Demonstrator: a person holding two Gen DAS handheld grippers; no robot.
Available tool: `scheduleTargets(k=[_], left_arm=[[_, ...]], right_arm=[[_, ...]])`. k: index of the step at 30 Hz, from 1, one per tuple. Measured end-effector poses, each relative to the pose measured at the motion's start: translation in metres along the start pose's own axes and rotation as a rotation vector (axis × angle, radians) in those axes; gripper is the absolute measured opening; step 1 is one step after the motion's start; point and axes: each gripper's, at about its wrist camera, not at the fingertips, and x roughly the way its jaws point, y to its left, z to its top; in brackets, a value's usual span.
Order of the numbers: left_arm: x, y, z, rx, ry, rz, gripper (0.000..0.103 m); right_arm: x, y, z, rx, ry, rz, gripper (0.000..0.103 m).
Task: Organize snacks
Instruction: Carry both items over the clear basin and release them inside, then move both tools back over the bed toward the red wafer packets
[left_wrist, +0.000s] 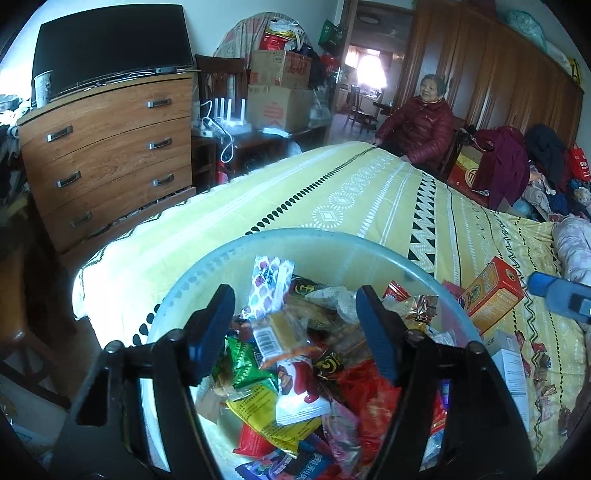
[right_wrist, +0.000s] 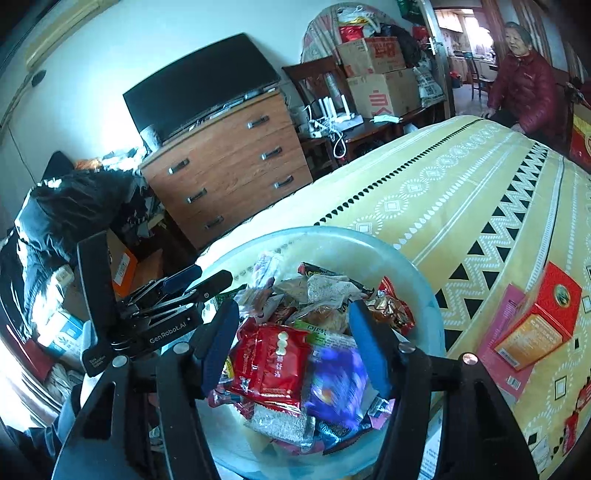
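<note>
One pale basin (left_wrist: 207, 273) of snack packets (left_wrist: 291, 373) (too many to count) sits at the bed's (left_wrist: 332, 192) near edge; two grippers, left (left_wrist: 295, 328) and right (right_wrist: 295, 339), hover above, fingers parted, empty. One orange box (left_wrist: 495, 291) lies beside.

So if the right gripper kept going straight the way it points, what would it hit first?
Probably the red snack packet on top of the pile in the basin, between the open right gripper fingers; depth is uncertain.

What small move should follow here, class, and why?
Probably swing the right gripper toward the red box lying on the bedspread. Both sets of jaws stand open and empty over the full basin, and boxes remain outside it.
</note>
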Motion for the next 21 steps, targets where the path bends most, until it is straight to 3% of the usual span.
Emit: scheduleTargets(k=[5,9,12,16,21], left_arm=[[-0.012,-0.013,0.002,0.017,-0.019,-0.016,0.07],[-0.036,-0.037,0.001,0.052,-0.054,-0.063,0.071],[-0.06,-0.065,-0.004,0.088,-0.084,-0.125,0.074],[-0.092,-0.125,-0.019,0.209,-0.106,-0.241,0.077],[-0.123,-0.229,-0.064,0.42,-0.077,-0.452,0.081]], right_arm=[[-0.044,-0.006,-0.017,0.005,-0.079,-0.015,0.066],[-0.095,-0.017,-0.068,0.021,-0.163,-0.07,0.071],[-0.13,-0.04,-0.127,0.083,-0.175,-0.131,0.077],[-0.169,-0.08,-0.22,0.206,-0.12,-0.254,0.078],[-0.215,-0.14,-0.342,0.452,-0.027,-0.388,0.078]])
